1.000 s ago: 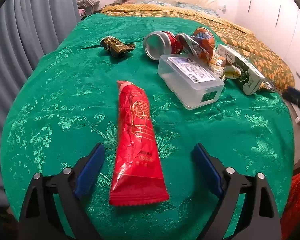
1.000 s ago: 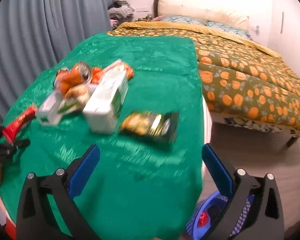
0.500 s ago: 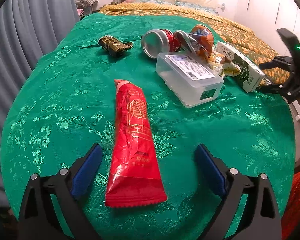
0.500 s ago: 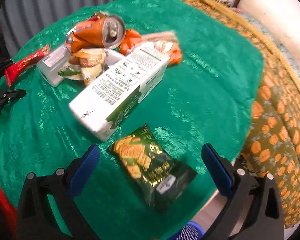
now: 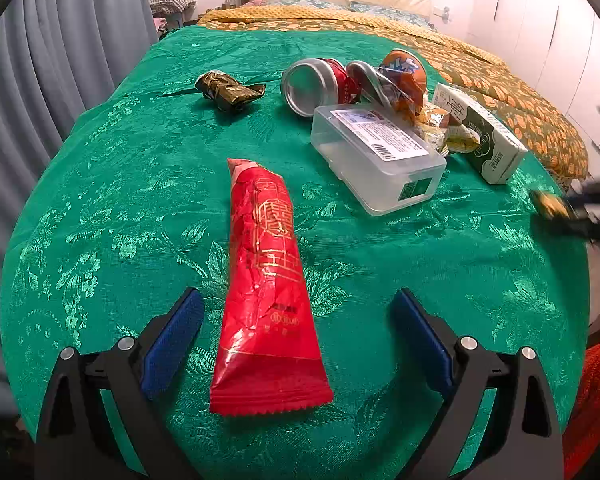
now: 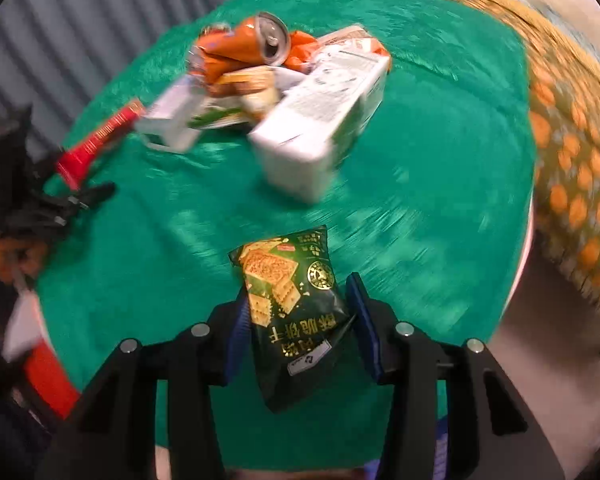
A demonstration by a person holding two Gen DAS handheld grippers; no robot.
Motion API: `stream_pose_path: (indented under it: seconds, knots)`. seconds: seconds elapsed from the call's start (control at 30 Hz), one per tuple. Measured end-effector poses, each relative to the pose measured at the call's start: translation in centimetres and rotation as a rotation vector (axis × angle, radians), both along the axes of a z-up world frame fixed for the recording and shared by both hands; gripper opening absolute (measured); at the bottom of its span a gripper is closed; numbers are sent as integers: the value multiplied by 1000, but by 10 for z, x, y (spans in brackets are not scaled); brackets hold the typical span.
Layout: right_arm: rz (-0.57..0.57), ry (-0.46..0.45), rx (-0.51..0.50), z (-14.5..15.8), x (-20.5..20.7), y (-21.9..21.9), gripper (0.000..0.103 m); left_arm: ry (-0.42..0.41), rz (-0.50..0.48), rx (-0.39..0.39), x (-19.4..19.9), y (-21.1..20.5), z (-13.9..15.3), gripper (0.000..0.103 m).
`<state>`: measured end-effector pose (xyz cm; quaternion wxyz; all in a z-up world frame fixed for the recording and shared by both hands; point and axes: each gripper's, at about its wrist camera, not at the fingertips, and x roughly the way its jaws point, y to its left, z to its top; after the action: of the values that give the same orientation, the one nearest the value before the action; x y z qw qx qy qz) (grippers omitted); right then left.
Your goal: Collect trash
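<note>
My right gripper (image 6: 298,314) is closing around the cracker packet (image 6: 294,312) near the table edge to lift it; my left gripper (image 5: 296,336) waits open, straddling the red wrapper (image 5: 266,296).

A green cloth (image 5: 140,184) with a shiny leaf pattern bears a red wrapper (image 5: 266,280) printed in gold. The cracker bag (image 6: 296,300) is dark green with gold lettering, the can (image 6: 256,42) orange, and the bedspread (image 6: 576,168) brown with orange spots.

Black angular tongs (image 5: 296,336) with blue ribbed pads (image 5: 168,336) and silver screws.
</note>
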<state>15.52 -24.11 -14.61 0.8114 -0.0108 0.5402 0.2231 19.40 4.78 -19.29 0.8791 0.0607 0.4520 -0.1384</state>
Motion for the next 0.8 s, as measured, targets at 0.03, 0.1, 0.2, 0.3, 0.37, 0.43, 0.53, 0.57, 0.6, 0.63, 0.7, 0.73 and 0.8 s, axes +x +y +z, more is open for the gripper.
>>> stream_pose_path:
  seconds: [0.03, 0.1, 0.2, 0.3, 0.37, 0.43, 0.53, 0.57, 0.6, 0.63, 0.7, 0.73, 0.8]
  knots:
    - [-51, -18, 42, 2, -11, 8, 45, 0, 0, 1, 0, 0, 0, 94]
    - [-105, -59, 73, 3, -25, 26, 45, 0, 0, 4, 0, 0, 0, 94]
    - [-143, -117, 96, -5, -36, 56, 47, 0, 1, -12, 0, 2, 1, 94]
    - [-152, -149, 72, -10, -41, 74, 63, -1, 25, -17, -4, 11, 2, 94]
    - [-109, -145, 47, -9, -51, 79, 72, 0, 26, -8, -12, 20, 2, 94]
    - [-72, -132, 28, -5, -61, 76, 74, 7, 17, -15, -22, 32, 4, 94]
    - [-44, -134, -2, -1, -65, 70, 74, 35, -12, -37, -31, 47, 8, 94]
    - [-38, -138, -4, 2, -65, 68, 74, 45, -18, -55, -31, 50, 11, 94]
    - [-30, -143, -4, 7, -64, 67, 74, 50, -22, -80, -30, 52, 15, 94]
    - [-17, -144, -1, 10, -57, 69, 74, 52, -25, -105, -28, 53, 20, 94]
    - [7, -136, 0, 14, -47, 73, 74, 50, -28, -139, -20, 50, 29, 94]
    - [31, -118, -2, 14, -41, 78, 74, 51, -30, -145, -14, 47, 32, 94]
    - [48, -96, -17, 11, -29, 88, 74, 57, -44, -130, -1, 37, 36, 94]
